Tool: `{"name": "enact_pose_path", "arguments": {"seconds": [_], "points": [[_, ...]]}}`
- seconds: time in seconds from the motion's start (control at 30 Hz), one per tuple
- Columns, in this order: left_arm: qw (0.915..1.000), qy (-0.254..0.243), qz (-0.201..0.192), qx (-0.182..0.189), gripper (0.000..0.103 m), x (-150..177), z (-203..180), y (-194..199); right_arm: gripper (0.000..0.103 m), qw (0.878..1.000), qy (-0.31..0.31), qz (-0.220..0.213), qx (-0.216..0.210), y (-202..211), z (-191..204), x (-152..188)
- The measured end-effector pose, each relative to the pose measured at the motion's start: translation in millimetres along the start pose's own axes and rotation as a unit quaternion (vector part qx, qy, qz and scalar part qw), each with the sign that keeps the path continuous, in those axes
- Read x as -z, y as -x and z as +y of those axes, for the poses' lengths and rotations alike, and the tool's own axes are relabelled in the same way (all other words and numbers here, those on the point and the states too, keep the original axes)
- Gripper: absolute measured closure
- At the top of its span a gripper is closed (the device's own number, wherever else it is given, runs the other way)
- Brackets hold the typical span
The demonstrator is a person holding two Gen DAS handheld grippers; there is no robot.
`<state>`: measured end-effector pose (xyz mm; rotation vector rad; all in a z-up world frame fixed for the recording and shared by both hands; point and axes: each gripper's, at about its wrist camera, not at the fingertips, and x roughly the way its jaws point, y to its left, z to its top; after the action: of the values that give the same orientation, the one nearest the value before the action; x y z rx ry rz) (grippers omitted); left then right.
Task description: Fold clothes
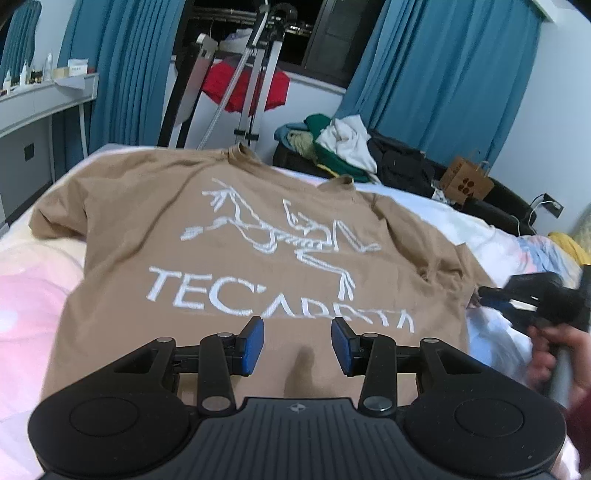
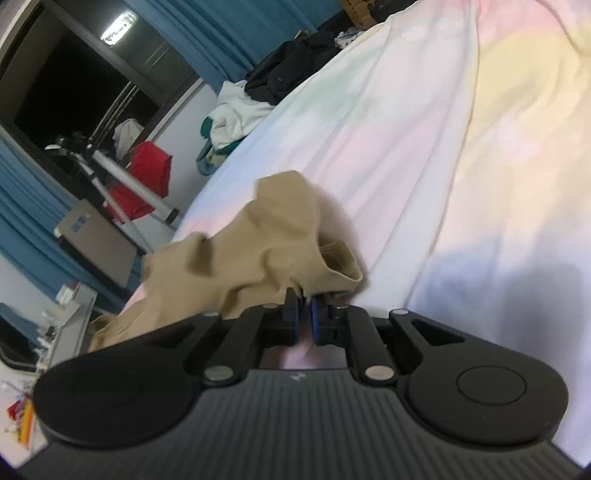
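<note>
The bed [image 1: 26,295], covered by a pastel sheet in pink, yellow and pale blue, filled most of both views. On it lay the tan T-shirt [image 1: 258,229], spread flat with its printed side up: a white skeletal creature above white capital letters. The collar pointed toward the far edge of the bed, one sleeve lay out to the left, and the opposite sleeve was bunched and lifted at the right edge.

Beyond the bed hung blue curtains [image 1: 443,66] on either side of a dark window [image 1: 332,33]. A metal stand [image 1: 255,74] with a red cloth [image 1: 273,92] draped behind it stood near the wall. To the right of that, a heap of clothes [image 1: 343,144] in white, green and black sat on a dark piece of furniture, with a brown paper bag [image 1: 467,182] just beside it. A shelf [image 1: 44,96] with small bottles ran along the left wall.

The left claw [image 1: 298,345] hovered over the lower part of the shirt, its blue pads spread apart with nothing between them. The right claw [image 2: 303,315] had its pads pressed together, pinching the hem of the bunched sleeve, whose cuff opening gaped just above the pads. In the left view the right claw appeared blurred at the shirt's right edge, with the person's hand [image 1: 550,354] on its handle.
</note>
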<state>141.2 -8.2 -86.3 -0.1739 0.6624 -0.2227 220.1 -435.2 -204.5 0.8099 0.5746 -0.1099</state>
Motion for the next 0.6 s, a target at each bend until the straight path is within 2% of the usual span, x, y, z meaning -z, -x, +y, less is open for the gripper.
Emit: {"name": "enact_pose_path", "arguments": {"seconds": [0.1,0.17,0.23,0.37,0.43,0.5,0.53,0.57,0.6], "points": [[1.0,0.0,-0.004,0.004,0.06,-2.4,1.8,13.3,0.041,0.997,0.073,0.027,-0.023,44.2,27.5,21.7],[0.9999,-0.003,-0.009,0.007,0.06,-2.9,0.7,23.6,0.036,0.989,0.134,0.051,-0.03,75.0,43.5,43.7],[0.9998,-0.011,-0.018,0.008,0.06,-2.9,-0.8,36.6,0.036,0.978,0.184,0.096,-0.026,97.8,57.6,64.9],[0.9988,-0.03,-0.038,0.011,0.059,-1.7,-2.9,69.1,0.037,0.953,0.222,0.205,0.012,104.4,80.3,97.5],[0.9982,-0.033,-0.049,0.01,0.059,-1.9,-1.6,85.2,0.037,0.943,0.223,0.247,0.028,100.6,83.0,108.2],[0.9976,-0.029,-0.062,0.011,0.057,-3.8,1.8,101.7,0.038,0.93,0.245,0.269,0.045,101.2,87.2,124.5],[0.9974,-0.025,-0.067,0.012,0.057,-4.3,4.3,106.9,0.043,0.924,0.257,0.279,0.054,101.7,89.4,133.0],[0.9971,-0.022,-0.071,0.013,0.057,-4.9,6.8,112.0,0.066,0.913,0.277,0.293,0.058,101.1,93.8,142.0],[0.9971,-0.018,-0.073,0.011,0.057,-5.1,9.6,115.9,0.082,0.906,0.29,0.301,0.063,102.8,97.0,148.2]]}}
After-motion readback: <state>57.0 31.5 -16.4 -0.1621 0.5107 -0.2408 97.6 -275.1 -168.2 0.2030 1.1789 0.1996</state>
